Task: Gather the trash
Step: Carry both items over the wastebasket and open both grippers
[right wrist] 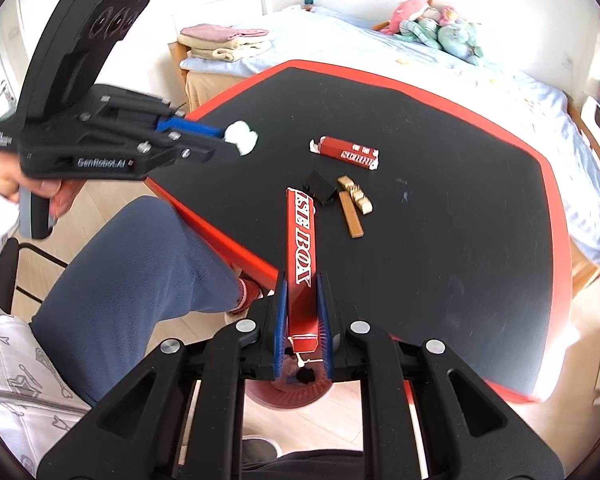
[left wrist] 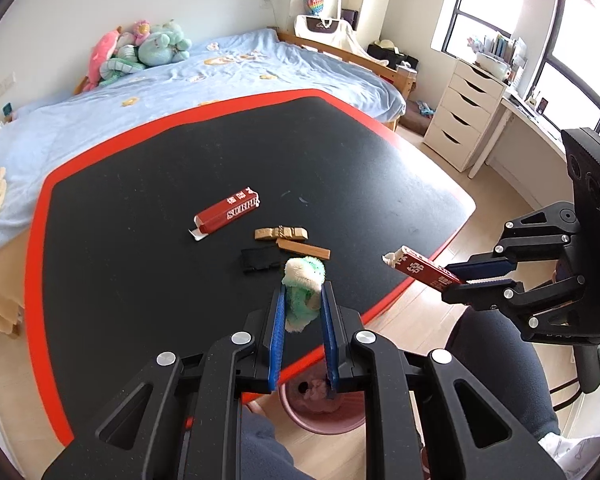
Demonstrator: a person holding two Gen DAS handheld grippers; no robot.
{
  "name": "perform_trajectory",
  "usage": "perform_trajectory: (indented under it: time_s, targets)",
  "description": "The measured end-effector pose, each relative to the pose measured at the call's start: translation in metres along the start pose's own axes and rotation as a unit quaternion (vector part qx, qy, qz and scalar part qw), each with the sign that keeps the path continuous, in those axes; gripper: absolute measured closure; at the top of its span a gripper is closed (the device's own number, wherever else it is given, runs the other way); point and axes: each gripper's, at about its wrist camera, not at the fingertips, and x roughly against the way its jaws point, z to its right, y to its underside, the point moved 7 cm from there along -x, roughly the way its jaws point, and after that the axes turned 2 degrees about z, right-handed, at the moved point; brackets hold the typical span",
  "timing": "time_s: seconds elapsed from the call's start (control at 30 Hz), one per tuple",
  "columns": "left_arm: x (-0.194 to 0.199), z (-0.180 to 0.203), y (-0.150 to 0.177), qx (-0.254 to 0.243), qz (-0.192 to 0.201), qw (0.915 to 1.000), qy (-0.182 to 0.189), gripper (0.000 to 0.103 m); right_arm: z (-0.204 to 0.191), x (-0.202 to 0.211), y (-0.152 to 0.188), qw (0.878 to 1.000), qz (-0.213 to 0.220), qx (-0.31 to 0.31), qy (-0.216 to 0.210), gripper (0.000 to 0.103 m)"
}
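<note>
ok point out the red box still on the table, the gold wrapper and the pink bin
red box (left wrist: 227,209), left wrist view, middle of its lettered side
gold wrapper (left wrist: 281,233), left wrist view, its knotted middle
pink bin (left wrist: 320,420), left wrist view, near rim

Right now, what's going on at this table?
A seated person is clearing trash with a gripper in each hand. The left gripper is shut on a crumpled green-and-white wad; the right gripper is shut on a long red box. Both are held near the table's front edge, above a pink bin on the floor. A second red box, gold and brown wrappers and a black scrap remain on the black table.
</note>
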Motion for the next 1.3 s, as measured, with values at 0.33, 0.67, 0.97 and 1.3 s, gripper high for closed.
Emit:
perform_trajectory:
  time_s: [0.33,0.67,0.97,1.3]
  targets:
    - [-0.001,0.026,0.045,0.007,-0.022,0.9995,0.019,0.086,-0.011,0.005,0.031,0.999,-0.005,-0.042,0.009,0.089]
    - [-0.007,0.041,0.066,-0.003,-0.041,0.9986,0.033,0.086,-0.019,-0.004,0.057,0.998,-0.022,-0.061,0.006,0.089]
    - [-0.01,0.048,0.066,-0.009,-0.046,0.9979,0.044,0.084,-0.017,-0.004,0.061,0.997,-0.02,-0.07,-0.006,0.087]
    - [-0.011,0.033,0.065,0.005,-0.031,0.9995,0.011,0.011,-0.004,-0.002,0.066,0.996,-0.012,-0.086,0.032,0.007]
